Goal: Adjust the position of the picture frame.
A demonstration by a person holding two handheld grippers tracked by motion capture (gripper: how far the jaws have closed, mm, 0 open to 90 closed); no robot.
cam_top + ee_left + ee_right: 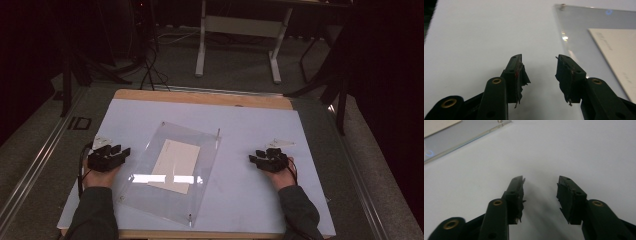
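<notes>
I'm parked either side of the sheet (card under it) — left gripper and right gripper both gape, empty. Next, I reckon — nip its edges.

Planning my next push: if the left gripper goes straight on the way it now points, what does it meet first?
Probably bare table at first. The left gripper is open with nothing between its fingers, and the clear plate over the paper card lies just right of that line; its edge might be clipped, but depth is unclear.
</notes>
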